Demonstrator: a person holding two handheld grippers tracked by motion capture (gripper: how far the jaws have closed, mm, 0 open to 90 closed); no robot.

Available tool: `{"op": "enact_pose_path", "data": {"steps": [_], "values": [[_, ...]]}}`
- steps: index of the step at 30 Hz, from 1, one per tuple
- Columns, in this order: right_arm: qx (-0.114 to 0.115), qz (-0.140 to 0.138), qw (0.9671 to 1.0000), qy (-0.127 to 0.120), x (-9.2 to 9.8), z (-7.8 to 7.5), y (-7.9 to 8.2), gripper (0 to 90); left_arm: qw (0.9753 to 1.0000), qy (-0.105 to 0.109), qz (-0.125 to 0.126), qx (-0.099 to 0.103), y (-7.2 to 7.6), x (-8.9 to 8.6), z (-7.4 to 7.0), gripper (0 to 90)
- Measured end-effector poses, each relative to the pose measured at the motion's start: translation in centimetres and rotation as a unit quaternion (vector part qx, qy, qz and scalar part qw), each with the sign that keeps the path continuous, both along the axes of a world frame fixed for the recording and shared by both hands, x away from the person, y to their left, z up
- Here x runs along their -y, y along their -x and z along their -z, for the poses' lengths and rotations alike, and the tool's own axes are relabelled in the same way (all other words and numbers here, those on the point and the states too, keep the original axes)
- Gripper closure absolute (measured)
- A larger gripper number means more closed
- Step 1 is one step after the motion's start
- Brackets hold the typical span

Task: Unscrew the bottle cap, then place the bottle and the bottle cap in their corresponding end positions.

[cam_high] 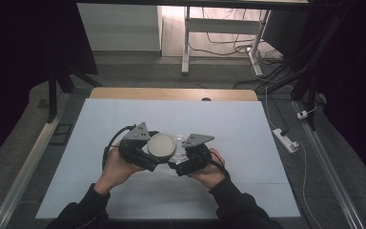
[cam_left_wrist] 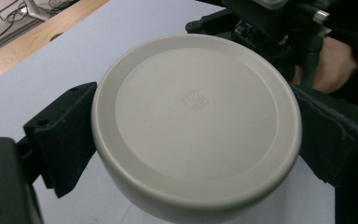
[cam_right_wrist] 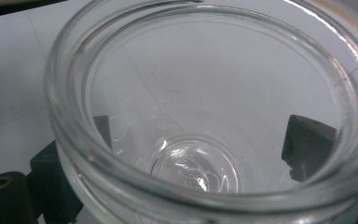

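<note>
We see the round, smooth off-white lid clamped at its rim by our left gripper. Just right of the lid, our right gripper pinches the clear glass jar above the pale table.

No readable text, brand, number or label anywhere. Only mark: small square embossed emblem at centre of grey lid top, seen in left gripper view; pattern was too faint to read as letters or digits. Glass jar in right gripper view bore no print or lettering. Desk surface carried no writing. Grey plates on hand-held grippers in high view showed no legible marking.
</note>
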State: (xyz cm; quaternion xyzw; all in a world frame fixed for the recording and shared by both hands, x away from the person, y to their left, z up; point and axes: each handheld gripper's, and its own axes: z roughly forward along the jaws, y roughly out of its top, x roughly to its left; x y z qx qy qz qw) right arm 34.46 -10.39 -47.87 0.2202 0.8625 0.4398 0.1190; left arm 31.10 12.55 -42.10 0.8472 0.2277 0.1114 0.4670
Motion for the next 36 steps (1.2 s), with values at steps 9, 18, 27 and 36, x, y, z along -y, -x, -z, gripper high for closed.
{"op": "enact_pose_path", "data": {"steps": [9,18,27,36], "values": [[0.001,0.009,1.0,-0.001,0.4,-0.1,-0.4,6.5,1.0,0.006,0.003,0.0,0.8,-0.6,0.1,7.7],[0.004,0.017,0.9999,-0.001,0.8,-0.2,-0.9,6.5,0.9999,0.009,0.011,-0.005,1.6,-0.7,0.6,7.7],[0.005,0.026,0.9997,-0.002,0.9,-0.4,-1.8,6.5,0.9998,0.006,0.017,-0.006,2.1,-0.5,0.9,7.7],[0.005,0.037,0.9993,0.0,0.8,-0.4,-3.2,6.5,0.9996,0.007,0.025,-0.008,2.3,-0.1,1.6,7.7]]}}
